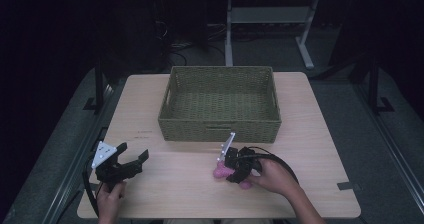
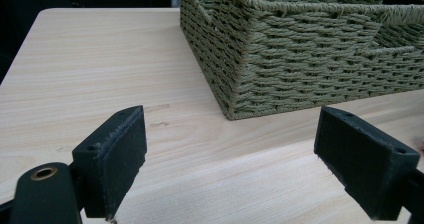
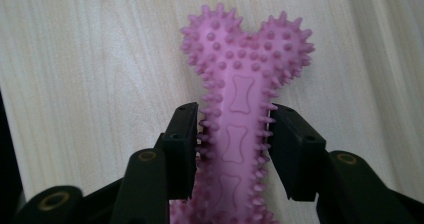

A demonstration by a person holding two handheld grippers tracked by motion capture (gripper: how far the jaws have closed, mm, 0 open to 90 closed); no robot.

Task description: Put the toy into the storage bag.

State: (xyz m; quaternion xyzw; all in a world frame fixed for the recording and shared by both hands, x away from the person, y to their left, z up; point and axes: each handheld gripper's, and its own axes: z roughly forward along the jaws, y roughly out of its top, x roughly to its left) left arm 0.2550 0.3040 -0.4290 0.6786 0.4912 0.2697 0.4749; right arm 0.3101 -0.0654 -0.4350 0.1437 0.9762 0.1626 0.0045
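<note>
Closest to the lens in the right gripper view, the right gripper [image 3: 234,149] has its two black jaws pressed against the spiked sides of a pink chew bone [image 3: 240,99], clamping its narrow shaft. The bone lies flat on the wooden table [image 3: 90,74]. Its long axis runs straight away from the gripper, in line with the jaws, and its knobbly double-lobed end points away from the hand. The near end is hidden beneath the jaws.

In the high view the bone [image 1: 220,172] lies near the front edge of the table, just in front of the green woven basket [image 1: 220,129] and apart from it. The right gripper [image 1: 234,173] sits over its middle.

The left gripper [image 1: 131,160] rests at the table's front left corner, well apart from the bone. Its jaws stand wide with nothing between them.
</note>
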